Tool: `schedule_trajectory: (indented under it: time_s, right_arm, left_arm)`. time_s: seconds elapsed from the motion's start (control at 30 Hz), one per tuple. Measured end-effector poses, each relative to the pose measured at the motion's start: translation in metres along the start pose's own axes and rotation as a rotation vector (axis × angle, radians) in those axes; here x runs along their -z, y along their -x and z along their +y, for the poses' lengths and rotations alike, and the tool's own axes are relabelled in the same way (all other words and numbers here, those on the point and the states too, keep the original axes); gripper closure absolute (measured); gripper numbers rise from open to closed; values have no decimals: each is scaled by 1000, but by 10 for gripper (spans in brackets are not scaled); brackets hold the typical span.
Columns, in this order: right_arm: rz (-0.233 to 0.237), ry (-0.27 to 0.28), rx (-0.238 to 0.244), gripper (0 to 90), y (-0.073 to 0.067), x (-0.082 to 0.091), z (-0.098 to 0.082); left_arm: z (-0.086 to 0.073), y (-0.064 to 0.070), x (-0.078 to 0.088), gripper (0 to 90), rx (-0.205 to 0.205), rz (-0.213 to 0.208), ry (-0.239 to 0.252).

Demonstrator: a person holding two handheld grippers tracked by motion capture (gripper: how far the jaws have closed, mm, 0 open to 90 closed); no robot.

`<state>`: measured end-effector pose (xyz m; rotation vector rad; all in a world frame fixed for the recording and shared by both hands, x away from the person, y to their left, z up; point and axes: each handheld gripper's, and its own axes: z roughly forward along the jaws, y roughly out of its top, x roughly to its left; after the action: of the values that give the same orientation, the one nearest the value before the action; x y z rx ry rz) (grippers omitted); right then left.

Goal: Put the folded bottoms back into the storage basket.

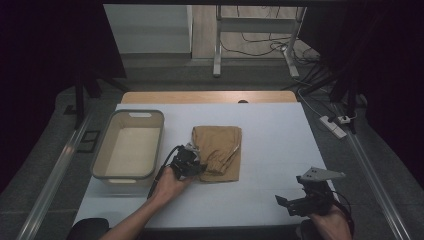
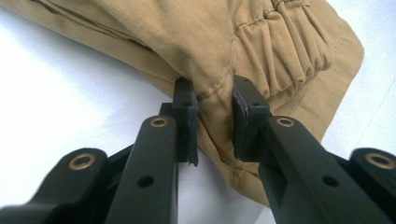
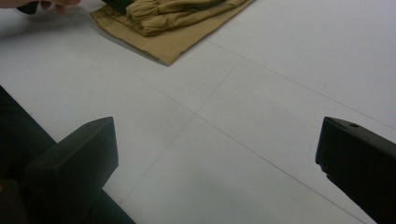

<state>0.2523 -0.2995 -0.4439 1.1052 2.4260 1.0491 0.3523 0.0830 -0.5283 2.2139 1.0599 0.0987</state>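
Where the high view looks down on the white table [image 1: 260,150], a folded tan garment [image 1: 218,150] lies near its middle, just right of a grey-rimmed tub [image 1: 127,175] that stands at the table's left side. The left claw [image 1: 196,161] sits at the garment's near-left edge, carried by the person's left hand [image 1: 172,182], whose forearm enters from the bottom. The right claw [image 1: 281,201] rests well apart from the garment, at the near-right corner of the table, with a grey three-cornered plate on top of it. Beyond the table, a wooden strip, a metal frame and a power strip with cables are seen on the floor.

In the left gripper view, the left claw [image 2: 215,116] is clamped on a raised fold of the tan garment [image 2: 280,42]: the cloth is bunched between the two black pads [image 2: 187,121], which press it from both sides. A gathered, elasticated band of the garment lies just beyond the jaws, to the right. The white table [image 2: 70,93] shows bare to the left.

In the right gripper view, the right claw [image 3: 217,149] stands wide apart with nothing between its jaws, over bare white table [image 3: 261,93]. The tan garment [image 3: 173,28] lies farther off at the upper left, with the left hand's fingertips at the top edge.
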Motion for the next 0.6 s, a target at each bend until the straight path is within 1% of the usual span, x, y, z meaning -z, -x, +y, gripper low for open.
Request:
schedule_trajectory:
  time_s: [0.07,0.1,0.17,0.23,0.3,0.4,0.47,0.5,0.6]
  right_arm:
    - [-6,9,16,0,-2,-2,2]
    - [-10,17,31,0,-3,-3,3]
    - [-5,32,45,0,-5,-5,5]
    - [8,40,45,0,-5,-7,7]
    - [24,46,32,0,-6,-10,10]
    - [52,59,23,0,-7,-15,15]
    - [65,77,14,0,-8,-18,19]
    - [68,80,12,0,-9,-19,20]
    - [67,85,29,0,-11,-24,24]
  left_arm:
    - [1,1,0,734,-2,7,-6]
    - [1,2,0,735,-7,13,-8]
    - [2,2,0,734,-4,18,-11]
    - [2,2,0,734,1,15,-15]
    - [2,2,0,733,4,14,-16]
    - [2,3,0,733,5,21,-14]
    - [2,4,0,732,5,24,-13]
    - [2,3,0,731,7,23,-13]
    - [2,3,0,730,11,21,-14]
